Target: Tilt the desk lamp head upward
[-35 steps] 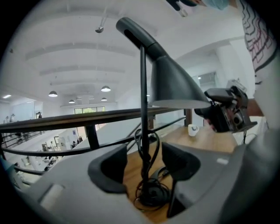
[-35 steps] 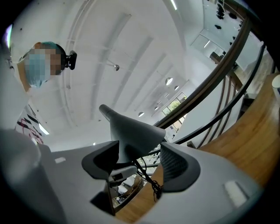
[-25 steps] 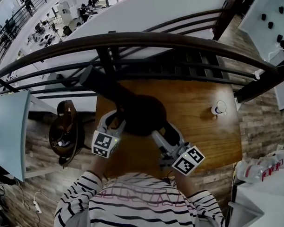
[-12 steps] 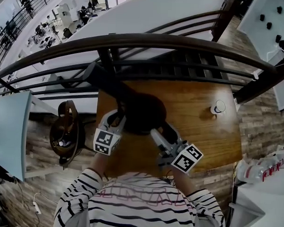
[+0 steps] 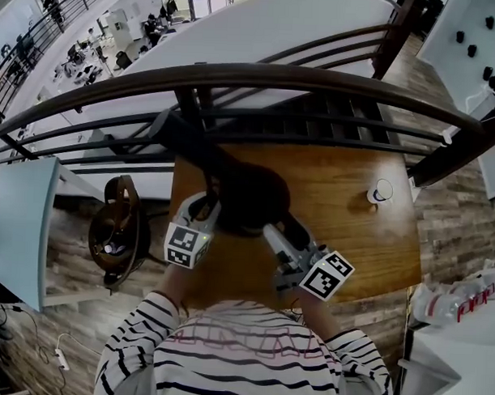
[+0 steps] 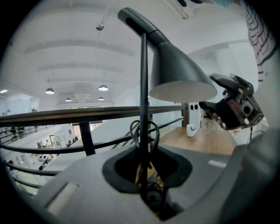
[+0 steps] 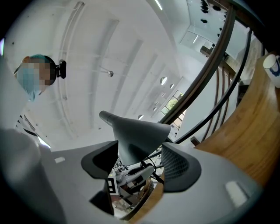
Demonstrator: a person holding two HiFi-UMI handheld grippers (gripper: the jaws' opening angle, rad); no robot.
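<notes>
Standing near the back edge of the wooden desk (image 5: 344, 228), the desk lamp (image 6: 151, 39) is pointing its dark cone-shaped lamp head (image 5: 247, 197) down over the desk top, and we are working at it with both tools.

We are holding the left gripper (image 5: 205, 207) at the near left of the lamp. Its fingers have just been closing with the thin upright stem (image 6: 143, 87) between them. They are now clenching that stem low down, well below the head. A loop of dark cord (image 6: 151, 131) is hanging just behind the stem.

We are holding the right gripper (image 5: 281, 226) at the near right of the lamp head, aiming it slightly upward. Its fingers are standing released and spread wide, with the cone of the head showing in the gap between them. We are unable to tell whether either finger is touching the rim.

Farther out, a small white cup (image 5: 381, 191) is sitting near the desk's back right corner, well apart from the lamp. A dark curved railing (image 5: 316, 78) is running just behind the desk, and past it we are looking down into a bright hall. Our striped sleeves (image 5: 145, 343) are showing at the bottom of the head view.
</notes>
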